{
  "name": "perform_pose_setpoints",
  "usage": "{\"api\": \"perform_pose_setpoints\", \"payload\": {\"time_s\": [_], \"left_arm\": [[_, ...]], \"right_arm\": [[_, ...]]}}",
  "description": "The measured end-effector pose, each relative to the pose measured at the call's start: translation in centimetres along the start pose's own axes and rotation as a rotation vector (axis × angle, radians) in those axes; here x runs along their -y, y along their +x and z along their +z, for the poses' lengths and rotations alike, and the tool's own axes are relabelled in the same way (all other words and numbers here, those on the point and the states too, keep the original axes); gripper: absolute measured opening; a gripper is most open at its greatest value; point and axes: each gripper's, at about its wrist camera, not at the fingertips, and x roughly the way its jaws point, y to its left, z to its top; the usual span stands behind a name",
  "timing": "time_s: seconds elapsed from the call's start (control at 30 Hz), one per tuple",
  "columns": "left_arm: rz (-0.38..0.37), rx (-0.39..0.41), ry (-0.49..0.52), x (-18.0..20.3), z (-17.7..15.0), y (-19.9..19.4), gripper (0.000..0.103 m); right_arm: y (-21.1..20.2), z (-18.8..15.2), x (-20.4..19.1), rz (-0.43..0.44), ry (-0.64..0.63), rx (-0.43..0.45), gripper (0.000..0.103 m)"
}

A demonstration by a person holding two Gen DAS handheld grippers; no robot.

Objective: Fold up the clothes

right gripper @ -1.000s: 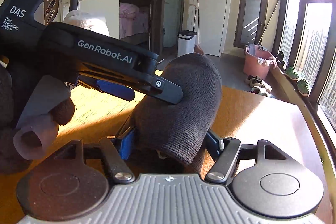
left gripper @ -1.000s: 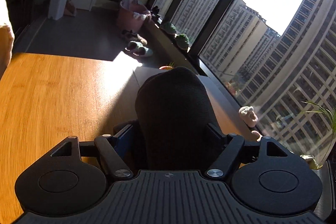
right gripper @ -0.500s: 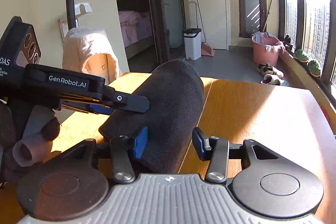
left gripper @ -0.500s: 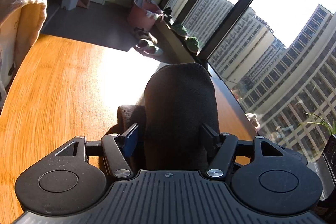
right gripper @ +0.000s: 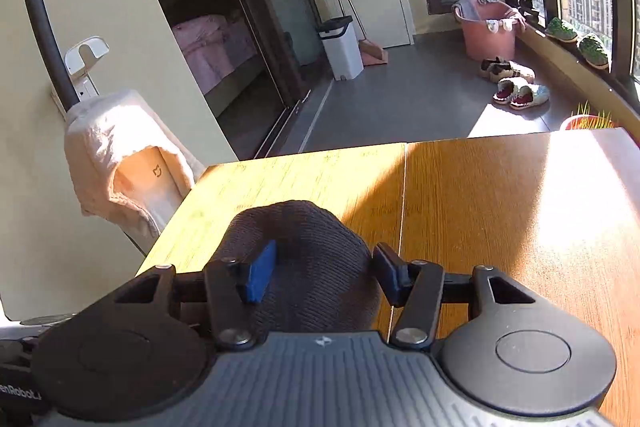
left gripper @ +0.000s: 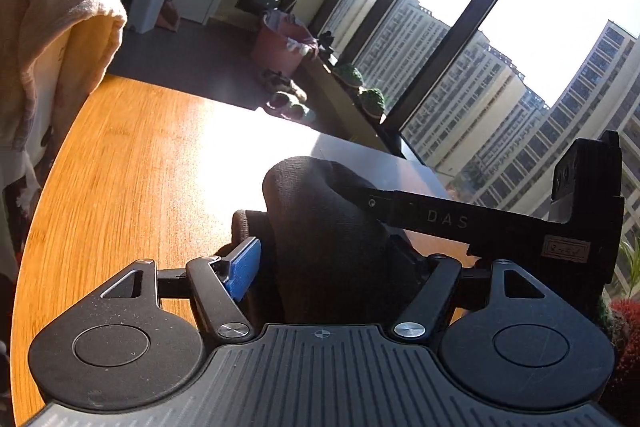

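Observation:
A dark grey knitted garment (left gripper: 320, 227) bulges up between the fingers of my left gripper (left gripper: 332, 263), which is shut on it just above the wooden table (left gripper: 132, 163). The right gripper's body crosses the left wrist view at the right (left gripper: 500, 223) and touches the cloth. In the right wrist view the same dark garment (right gripper: 296, 251) fills the gap of my right gripper (right gripper: 320, 271), whose blue-padded fingers (right gripper: 260, 271) close on it over the table (right gripper: 500, 211).
A chair draped with a beige towel (right gripper: 120, 155) stands at the table's left edge. Beyond the table are a white bin (right gripper: 340, 47), a pink tub (right gripper: 488, 31), slippers (right gripper: 516, 95) and a tall window (left gripper: 500, 47). The table's far edge (right gripper: 400, 143) is close.
Both grippers dropped lower toward the table with the garment. The right gripper has swung into the left wrist view; the left gripper has left the right wrist view.

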Motion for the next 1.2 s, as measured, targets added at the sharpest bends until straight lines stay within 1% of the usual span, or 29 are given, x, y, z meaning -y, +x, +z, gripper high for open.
{"api": "perform_pose_setpoints", "payload": {"time_s": [0.07, 0.13, 0.2, 0.23, 0.27, 0.3, 0.33, 0.43, 0.5, 0.6, 0.7, 0.8, 0.83, 0.9, 0.93, 1.0, 1.07, 1.13, 1.2], "left_arm": [[0.025, 0.009, 0.051, 0.2, -0.1, -1.0, 0.075], [0.031, 0.0, 0.06, 0.1, -0.3, -1.1, 0.078], [0.008, -0.014, 0.026, -0.5, -0.6, -0.9, 0.079], [-0.007, -0.018, 0.0, -1.0, -0.7, -0.8, 0.08], [-0.021, -0.022, -0.027, -1.5, -0.7, -0.6, 0.081], [-0.037, -0.028, -0.061, -2.1, -0.8, -0.4, 0.084], [-0.058, -0.04, -0.108, -2.9, -0.9, 0.0, 0.087], [-0.102, -0.066, -0.184, -3.6, -1.1, 1.4, 0.09], [-0.1, -0.065, -0.174, -2.9, -1.1, 2.2, 0.093], [-0.092, -0.063, -0.127, -1.1, -0.7, 3.6, 0.093], [-0.097, -0.063, -0.094, -0.1, -0.3, 5.3, 0.094], [-0.084, -0.061, -0.082, 0.4, 0.1, 6.2, 0.096], [-0.077, -0.06, -0.072, 0.6, 0.1, 6.4, 0.096], [-0.069, -0.054, -0.052, 1.0, 0.1, 6.2, 0.096], [-0.062, -0.046, -0.037, 1.2, 0.0, 6.0, 0.096], [-0.04, -0.025, -0.01, 1.5, 0.0, 5.3, 0.096], [-0.024, -0.011, 0.013, 1.5, 0.0, 4.6, 0.096], [-0.03, -0.015, 0.001, 0.9, -0.1, 4.6, 0.097], [-0.046, -0.026, -0.031, 0.4, -0.2, 4.7, 0.098]], "right_arm": [[0.2, -0.6, -0.7, 0.006, -0.021, 0.005, 0.056], [-0.3, -0.9, -1.3, 0.014, -0.056, 0.021, 0.056], [-1.9, -1.1, -1.2, 0.032, -0.053, 0.068, 0.056], [-2.9, -1.2, -1.0, 0.054, -0.039, 0.094, 0.057], [-4.3, -1.7, -0.5, 0.083, -0.021, 0.121, 0.064], [-5.7, -2.4, -0.1, 0.103, -0.005, 0.15, 0.071], [-7.0, -3.2, 0.4, 0.119, 0.004, 0.17, 0.073], [-9.6, -6.3, 1.4, 0.151, -0.016, 0.175, 0.073], [-10.2, -7.8, 1.3, 0.156, -0.058, 0.158, 0.073], [-9.3, -8.9, 0.5, 0.11, -0.097, 0.13, 0.073], [-7.8, -8.6, 0.0, 0.02, -0.12, 0.142, 0.073], [-7.1, -7.9, 0.4, -0.068, -0.12, 0.159, 0.073], [-6.9, -7.7, 0.5, -0.087, -0.12, 0.163, 0.073], [-7.2, -7.7, 0.8, -0.099, -0.129, 0.164, 0.075], [-7.5, -7.8, 1.0, -0.092, -0.136, 0.164, 0.075], [-8.4, -8.1, 1.4, -0.048, -0.137, 0.164, 0.075], [-9.6, -8.2, 2.0, 0.009, -0.109, 0.178, 0.075], [-11.4, -7.9, 3.1, 0.061, -0.029, 0.244, 0.075], [-12.3, -6.8, 4.0, 0.095, 0.063, 0.307, 0.075]]}}
